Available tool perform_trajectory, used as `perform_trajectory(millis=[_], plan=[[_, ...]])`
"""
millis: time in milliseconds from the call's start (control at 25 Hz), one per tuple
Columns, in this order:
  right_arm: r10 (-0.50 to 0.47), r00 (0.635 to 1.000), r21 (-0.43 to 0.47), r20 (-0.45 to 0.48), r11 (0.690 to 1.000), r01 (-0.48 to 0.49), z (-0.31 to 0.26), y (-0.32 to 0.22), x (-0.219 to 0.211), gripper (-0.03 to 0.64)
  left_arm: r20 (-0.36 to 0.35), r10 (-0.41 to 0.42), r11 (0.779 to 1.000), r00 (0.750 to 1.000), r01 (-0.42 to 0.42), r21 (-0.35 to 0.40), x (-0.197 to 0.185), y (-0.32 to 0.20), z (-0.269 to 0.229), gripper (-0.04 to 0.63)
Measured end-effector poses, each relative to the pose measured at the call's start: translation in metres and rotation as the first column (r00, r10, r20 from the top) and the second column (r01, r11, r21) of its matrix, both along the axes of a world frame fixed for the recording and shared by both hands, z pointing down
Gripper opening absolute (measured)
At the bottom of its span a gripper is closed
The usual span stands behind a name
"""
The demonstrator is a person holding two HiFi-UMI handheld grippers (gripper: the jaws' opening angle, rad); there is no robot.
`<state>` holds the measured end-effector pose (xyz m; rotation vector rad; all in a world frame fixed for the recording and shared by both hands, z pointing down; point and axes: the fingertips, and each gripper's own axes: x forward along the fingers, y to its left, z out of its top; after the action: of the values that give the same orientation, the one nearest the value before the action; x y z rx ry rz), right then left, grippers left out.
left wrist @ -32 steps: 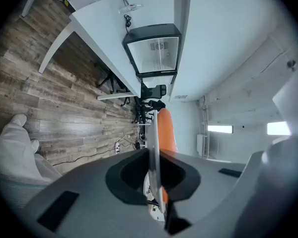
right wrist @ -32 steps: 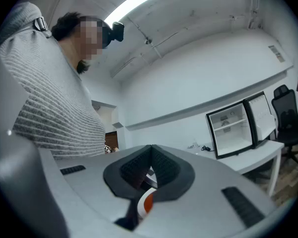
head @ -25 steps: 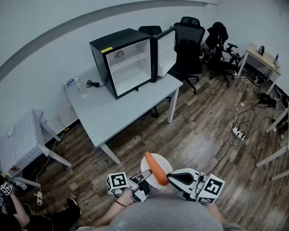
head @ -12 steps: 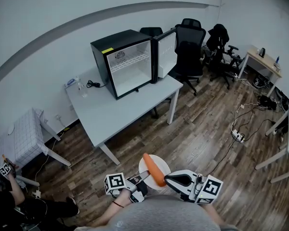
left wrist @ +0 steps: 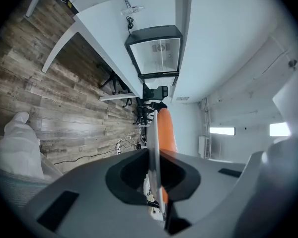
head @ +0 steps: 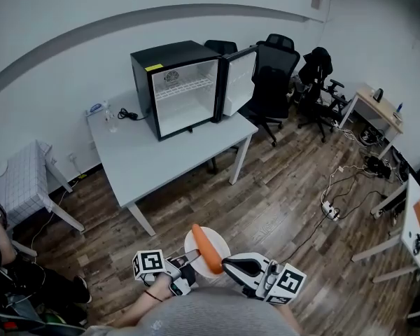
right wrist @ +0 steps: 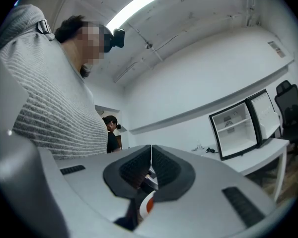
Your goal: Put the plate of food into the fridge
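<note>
Finding: over the last second the whole head view has swung. The black mini fridge (head: 175, 89) and the white rectangular surface (head: 154, 163) it stands on have slid a little left, and more of the room on the right has come into sight. The round white plate (head: 194, 253) and both tongs have also drifted left along the bottom edge. The plate looks no nearer the surface than before.

Grip: unchanged.
- The left tongs (left wrist: 156, 170) are clamped on the plate's rim, which shows edge-on between them.
- The right tongs (right wrist: 151, 167) are pressed onto the opposite rim, as far as that thin line allows a reading.
- The long orange carrot-shaped food (head: 207, 249) lies across the plate and has not shifted on it.

Position: the plate hangs over the wood-plank floor (head: 280, 201), close to the carrier's body and well apart from the surface and the fridge. The fridge door (head: 238, 81) stands open to the right, and the white interior is in plain view.

Assessment: this is carrying, with the carrier turning rather than closing in. The approach and the insertion are both outstanding.
</note>
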<state>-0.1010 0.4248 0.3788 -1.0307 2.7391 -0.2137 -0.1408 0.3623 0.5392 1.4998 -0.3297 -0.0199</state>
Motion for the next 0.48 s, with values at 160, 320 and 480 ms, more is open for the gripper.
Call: perform_trajectory(millis=[160, 320, 480], plan=[[0.013, 1.000, 0.000, 0.012, 1.000, -0.013, 0.001, -0.004, 0.011, 0.014, -0.016, -0.007, 1.000, 1.000, 0.007, -0.003, 0.006, -0.003, 0.001, 0.034], [0.018, 1.000, -0.005, 0.022, 1.000, -0.018, 0.001, -0.016, 0.016, 0.014, -0.015, -0.015, 1.000, 1.000, 0.014, -0.006, 0.009, -0.016, 0.003, 0.034], [0.026, 0.999, -0.015, 0.020, 1.000, -0.026, 0.001, -0.035, 0.026, 0.014, -0.019, -0.031, 0.999, 0.999, 0.031, -0.012, 0.014, -0.039, 0.003, 0.034]])
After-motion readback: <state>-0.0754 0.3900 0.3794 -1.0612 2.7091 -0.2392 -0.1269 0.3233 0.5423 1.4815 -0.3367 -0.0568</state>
